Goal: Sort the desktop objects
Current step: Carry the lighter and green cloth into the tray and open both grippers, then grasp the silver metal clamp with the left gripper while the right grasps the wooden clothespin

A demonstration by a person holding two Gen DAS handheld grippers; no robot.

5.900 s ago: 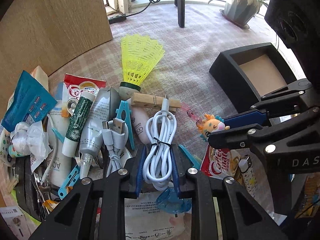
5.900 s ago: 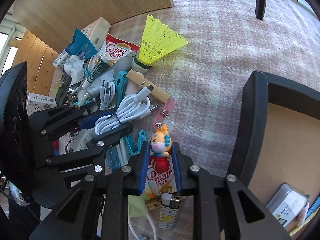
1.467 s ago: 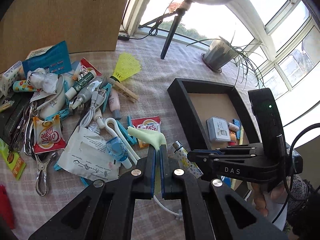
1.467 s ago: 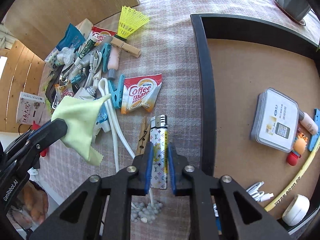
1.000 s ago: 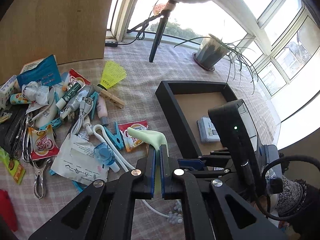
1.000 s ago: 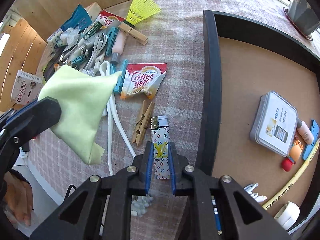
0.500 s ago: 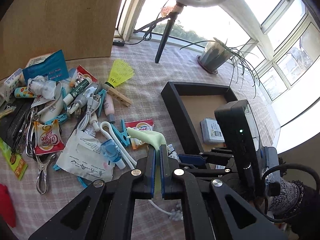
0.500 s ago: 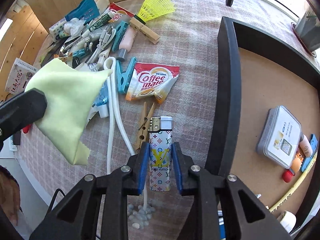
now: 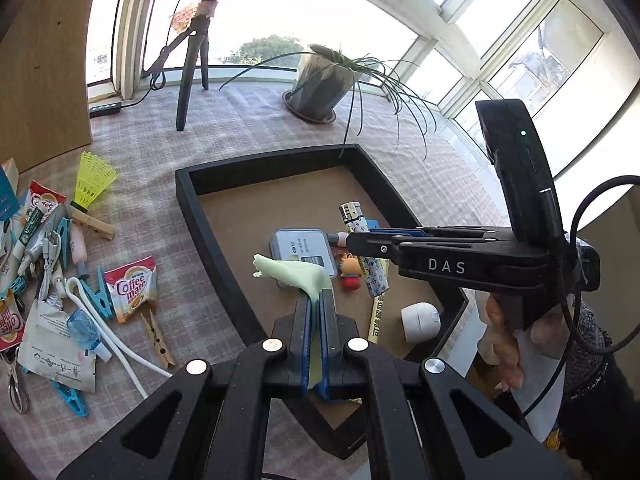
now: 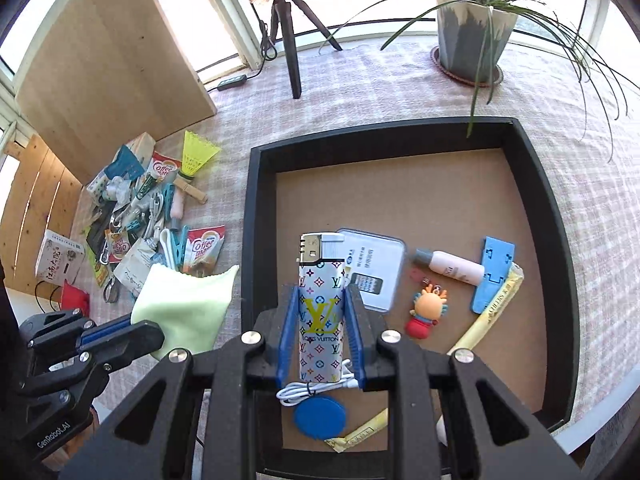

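Over the black tray (image 10: pixel 560 264), both grippers hang loaded. Right gripper (image 10: pixel 321 312) clamps a patterned lighter (image 10: pixel 321 300) upright between its blue pads, above the tray's near half. Left gripper (image 9: pixel 316 312) pinches a pale green cloth (image 9: pixel 296 274); from the right wrist view the cloth (image 10: pixel 184 308) sits just outside the tray's left wall, from its own camera it reaches over the wall.

Already in the tray: grey tin (image 10: pixel 372 268), small cartoon figure (image 10: pixel 428 312), little pink-white bottle (image 10: pixel 452 270), blue plastic clip piece (image 10: pixel 494 276), yellow wrapped stick (image 10: pixel 492 316), white coiled cable (image 10: pixel 316 390), blue round lid (image 10: pixel 320 420), white round thing (image 9: pixel 420 320) near the corner. Sorting looks partly done, maybe a third.

Left on the checked tablecloth (image 10: pixel 360 92): a pile with yellow shuttlecock (image 10: pixel 196 156), Coffee mate sachets (image 10: pixel 204 248), wooden clothespins (image 9: pixel 158 338), blue pegs, tubes, cables, white hook, pliers, small box (image 10: pixel 60 262).

Obstacles: tray's near half is crowded, so the lighter needs a bare patch; far half is free. Grippers close together. Potted plant (image 10: pixel 472 32) and tripod (image 10: pixel 288 32) stand well behind.
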